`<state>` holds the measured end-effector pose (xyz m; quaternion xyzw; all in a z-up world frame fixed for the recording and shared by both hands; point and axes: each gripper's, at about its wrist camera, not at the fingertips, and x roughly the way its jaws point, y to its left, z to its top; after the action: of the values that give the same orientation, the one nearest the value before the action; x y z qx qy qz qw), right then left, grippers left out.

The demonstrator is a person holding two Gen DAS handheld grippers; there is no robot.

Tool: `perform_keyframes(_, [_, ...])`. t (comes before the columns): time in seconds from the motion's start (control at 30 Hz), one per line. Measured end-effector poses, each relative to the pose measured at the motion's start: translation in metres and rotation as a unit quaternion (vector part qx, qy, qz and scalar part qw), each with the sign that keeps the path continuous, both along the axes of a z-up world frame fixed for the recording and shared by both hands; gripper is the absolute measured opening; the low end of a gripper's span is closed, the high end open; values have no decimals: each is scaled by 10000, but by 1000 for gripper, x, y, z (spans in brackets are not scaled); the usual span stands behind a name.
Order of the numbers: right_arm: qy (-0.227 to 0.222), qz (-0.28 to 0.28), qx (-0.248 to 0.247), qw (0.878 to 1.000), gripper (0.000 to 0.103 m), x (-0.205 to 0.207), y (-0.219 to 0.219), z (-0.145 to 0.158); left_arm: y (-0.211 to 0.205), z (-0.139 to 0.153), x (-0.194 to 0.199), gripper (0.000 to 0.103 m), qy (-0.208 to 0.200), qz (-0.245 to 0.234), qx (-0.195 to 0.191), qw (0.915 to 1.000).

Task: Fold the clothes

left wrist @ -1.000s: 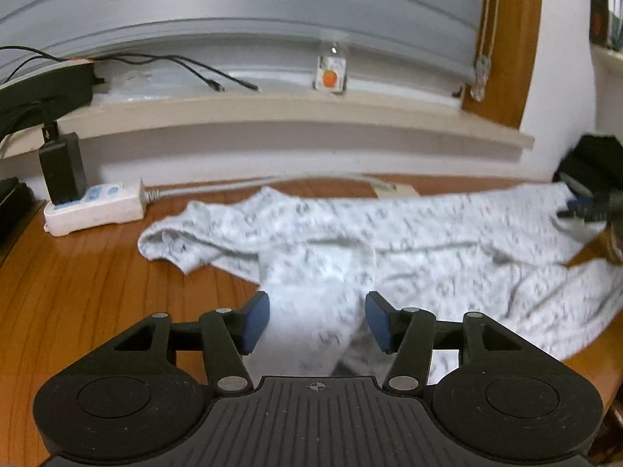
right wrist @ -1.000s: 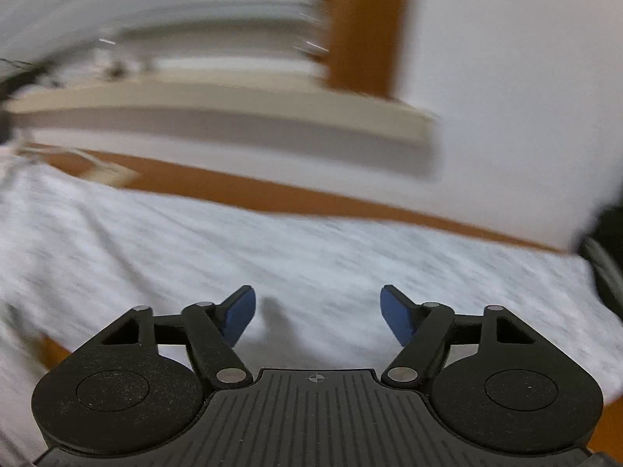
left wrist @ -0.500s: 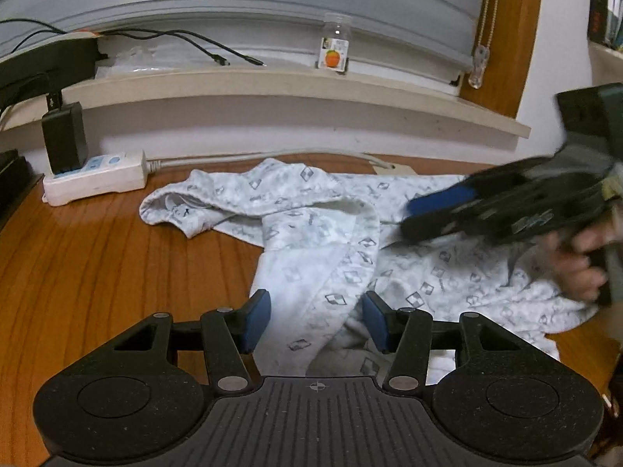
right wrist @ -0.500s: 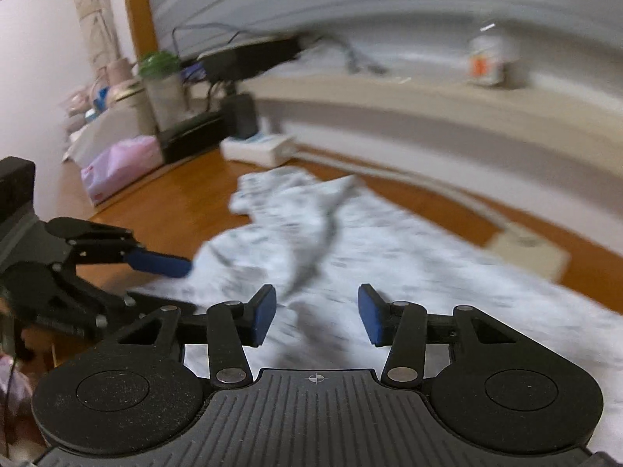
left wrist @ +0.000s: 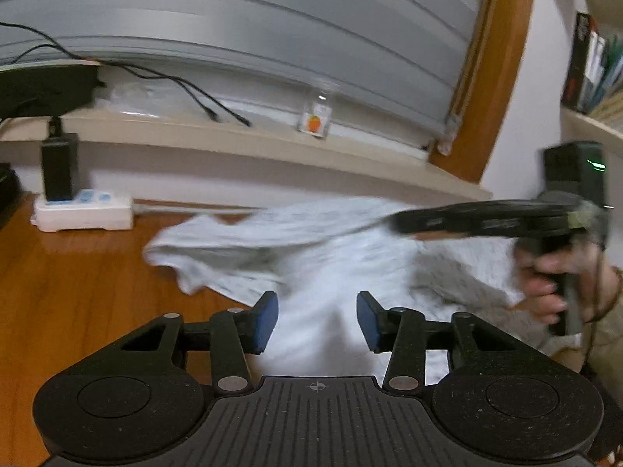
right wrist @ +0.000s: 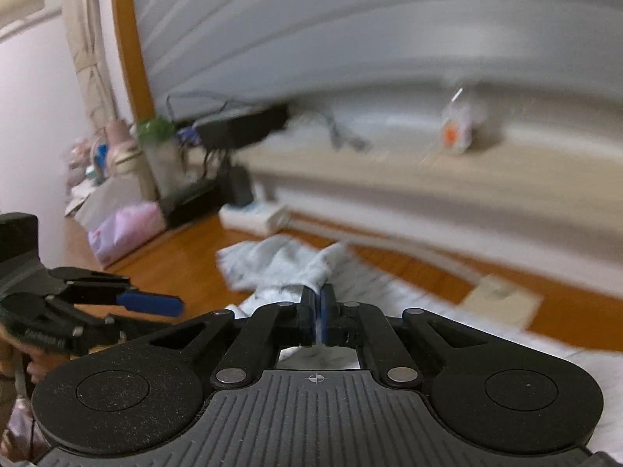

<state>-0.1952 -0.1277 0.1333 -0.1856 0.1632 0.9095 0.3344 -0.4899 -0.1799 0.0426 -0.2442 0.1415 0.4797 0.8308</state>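
- Right gripper point(right wrist: 320, 307): jaws pressed together on a fold of the white garment point(right wrist: 280, 262), a thin strip of cloth showing between the blue pads point(right wrist: 329, 305)
- Left gripper point(left wrist: 317, 321): jaws about half apart and closing, blue fingers point(left wrist: 264, 321) hovering over the pale cloth, pads not pressing on it
- Garment point(left wrist: 331, 257) spread across the wooden table point(left wrist: 78, 284), from its middle toward the right edge, a bunched sleeve or corner reaching left toward the white power strip point(left wrist: 83, 212)
- Cloth lifted in a ridge where the right gripper point(left wrist: 393, 222) pinches it, blurred in the left wrist view
- Hand point(left wrist: 545, 284) wrapped round the right gripper's handle at the right edge of the table
- Left gripper point(right wrist: 150, 303) visible at the left of the right wrist view, one blue pad pointing at the garment
- Power strip against the back edge of the table, black adapter point(left wrist: 58, 167) plugged in
- Small bottle with an orange label point(left wrist: 315, 116) on the sill point(left wrist: 233, 138) behind the table, black cables point(left wrist: 194, 95) trailing along it
- Pink packet point(right wrist: 124, 225) at the far left corner of the table
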Motion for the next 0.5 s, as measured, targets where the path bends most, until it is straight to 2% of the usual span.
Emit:
perform_keyframes(0.1, [-126, -187, 144, 9996, 3, 19, 6, 15, 20, -7, 0, 50, 153, 62, -220, 9996])
perform_keyframes(0.2, [-240, -309, 240, 9989, 3, 28, 10, 22, 48, -19, 7, 50, 533, 150, -367, 9978])
perform_keyframes(0.33, [-242, -327, 314, 9987, 3, 32, 12, 24, 75, -29, 15, 52, 1066, 252, -326, 9934])
perform_keyframes(0.5, [-183, -283, 504, 9982, 3, 30, 14, 32, 97, -30, 23, 52, 1291, 46, -224, 9914])
